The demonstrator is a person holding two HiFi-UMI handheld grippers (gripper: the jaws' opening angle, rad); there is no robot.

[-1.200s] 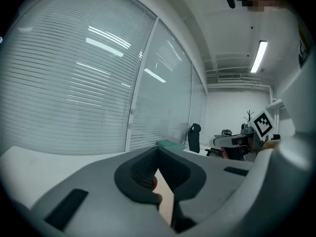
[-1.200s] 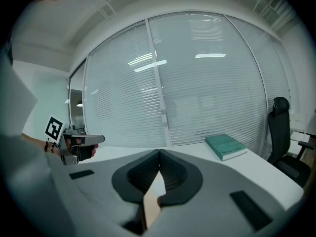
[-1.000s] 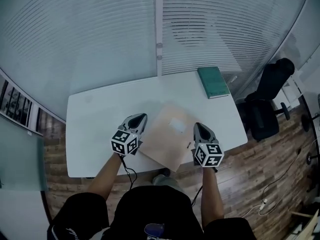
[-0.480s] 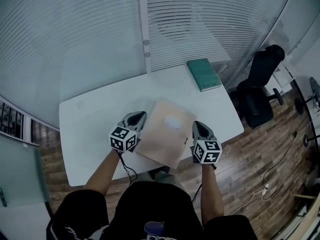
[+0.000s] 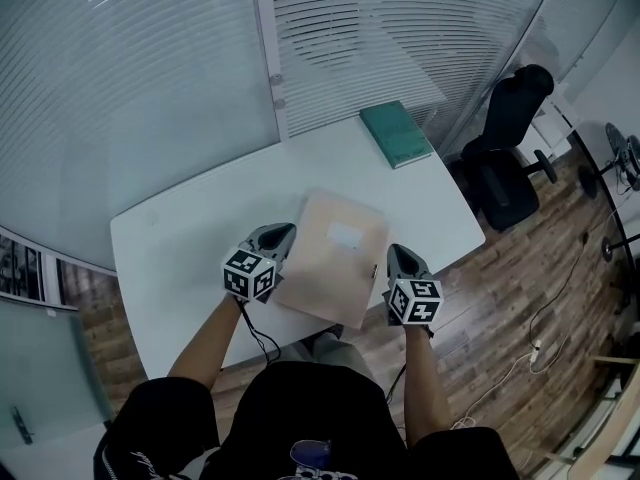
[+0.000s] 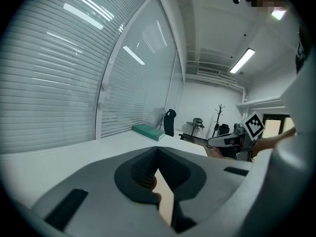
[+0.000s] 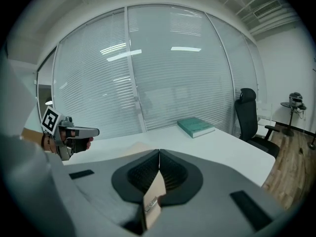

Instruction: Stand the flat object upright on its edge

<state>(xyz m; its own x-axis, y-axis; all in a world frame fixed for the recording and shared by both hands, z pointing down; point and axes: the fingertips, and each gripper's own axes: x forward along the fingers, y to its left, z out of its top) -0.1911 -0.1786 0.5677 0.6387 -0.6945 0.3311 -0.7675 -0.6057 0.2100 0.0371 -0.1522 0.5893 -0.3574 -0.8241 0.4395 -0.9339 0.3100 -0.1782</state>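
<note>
A flat tan folder (image 5: 335, 256) with a pale label is held between both grippers over the near part of the white table (image 5: 180, 248). My left gripper (image 5: 283, 234) is shut on the folder's left edge; in the left gripper view a tan sliver of the folder (image 6: 166, 201) shows between the closed jaws. On the right edge my right gripper (image 5: 394, 255) is shut too, and the right gripper view shows that edge (image 7: 154, 197) with a small metal clip pinched in the jaws. The folder's near corner reaches past the table's front edge.
A green book (image 5: 396, 134) lies at the table's far right corner. A black office chair (image 5: 505, 153) stands right of the table on the wooden floor. Glass walls with blinds (image 5: 180, 58) run behind the table. Cables lie on the floor at the right.
Both grippers have sunk a little toward the table with the folder still between them. The head view has swung, so the table and book sit further left and higher.
</note>
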